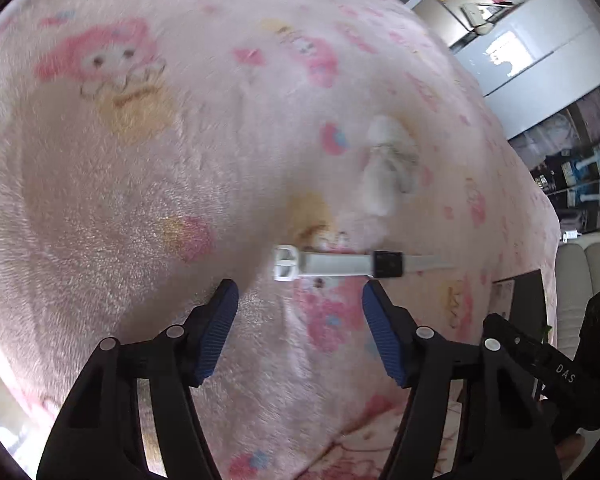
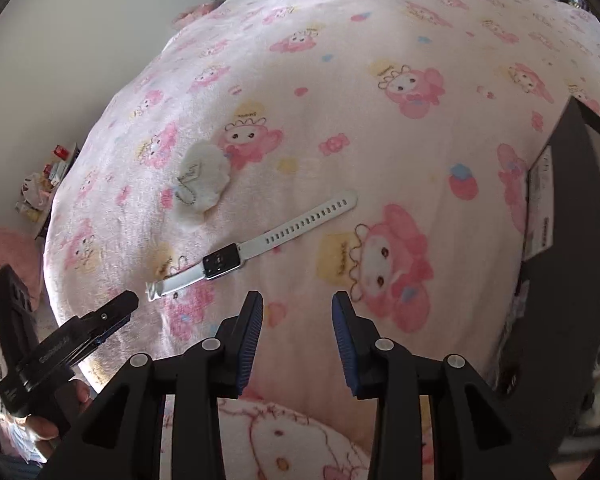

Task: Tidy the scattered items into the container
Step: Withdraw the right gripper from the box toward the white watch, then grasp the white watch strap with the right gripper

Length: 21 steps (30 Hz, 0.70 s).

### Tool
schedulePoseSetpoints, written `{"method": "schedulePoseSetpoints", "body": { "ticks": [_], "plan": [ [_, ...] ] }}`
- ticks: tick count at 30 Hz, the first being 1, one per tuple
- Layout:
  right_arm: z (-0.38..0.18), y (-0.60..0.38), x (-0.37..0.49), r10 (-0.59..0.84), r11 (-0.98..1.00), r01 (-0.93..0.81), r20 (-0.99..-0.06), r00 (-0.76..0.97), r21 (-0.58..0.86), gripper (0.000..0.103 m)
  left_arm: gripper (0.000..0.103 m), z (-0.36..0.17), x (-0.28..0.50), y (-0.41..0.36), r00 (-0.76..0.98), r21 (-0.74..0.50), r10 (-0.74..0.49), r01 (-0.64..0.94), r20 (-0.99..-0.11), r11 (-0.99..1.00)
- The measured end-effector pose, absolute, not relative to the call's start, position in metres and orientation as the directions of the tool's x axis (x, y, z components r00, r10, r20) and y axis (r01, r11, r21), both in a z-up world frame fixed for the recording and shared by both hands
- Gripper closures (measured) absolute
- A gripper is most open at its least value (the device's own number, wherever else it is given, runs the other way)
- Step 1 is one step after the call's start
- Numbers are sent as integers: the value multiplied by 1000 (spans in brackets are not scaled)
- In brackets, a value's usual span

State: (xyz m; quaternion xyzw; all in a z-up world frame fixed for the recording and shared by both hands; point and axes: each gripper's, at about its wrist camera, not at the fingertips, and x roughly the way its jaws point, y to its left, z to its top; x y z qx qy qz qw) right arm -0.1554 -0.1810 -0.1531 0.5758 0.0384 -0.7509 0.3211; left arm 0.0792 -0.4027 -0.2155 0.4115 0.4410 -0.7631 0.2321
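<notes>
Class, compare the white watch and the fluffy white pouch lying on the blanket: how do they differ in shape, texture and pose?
The watch is long and thin, laid out straight; the pouch is rounded and squat. The watch has a smooth strap and dark face; the pouch looks fuzzy, with a small chain. Both are white, resting apart on the pink blanket.

White-strapped watch (image 2: 236, 256) flat on blanket (image 2: 380, 80)

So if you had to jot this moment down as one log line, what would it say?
left gripper: open, empty | right gripper: open, empty | watch: flat on blanket | fluffy pouch: beside watch
</notes>
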Motion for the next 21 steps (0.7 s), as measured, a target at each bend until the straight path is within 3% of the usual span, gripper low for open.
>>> {"method": "schedulePoseSetpoints", "body": {
  "ticks": [6, 9, 13, 16, 21],
  "plan": [
    [-175, -201, -166, -356, -799, 565, -919, -170, 205, 71, 39, -233, 56, -406, -580, -514, 38, 687, -814, -514],
    [-184, -201, -168, -368, -792, 565, -919, -138, 232, 70, 56, -242, 38, -405, -545, -486, 48, 700, -837, -523],
    [-186, -202, -166, -391, -765, 593, -913, -117, 252, 70, 91, -239, 25, -395, -523, -454, 46, 690, -851, -564],
    [-180, -204, -162, -413, -743, 619, -903, -122, 256, 69, 91, -231, 20, -389, -563, -508, 93, 646, -821, -570],
    [-168, -218, -151, -440, -670, 707, -889, -131, 227, 58, 91, -208, 10, -378, -630, -583, 145, 574, -763, -575]
  ]
}}
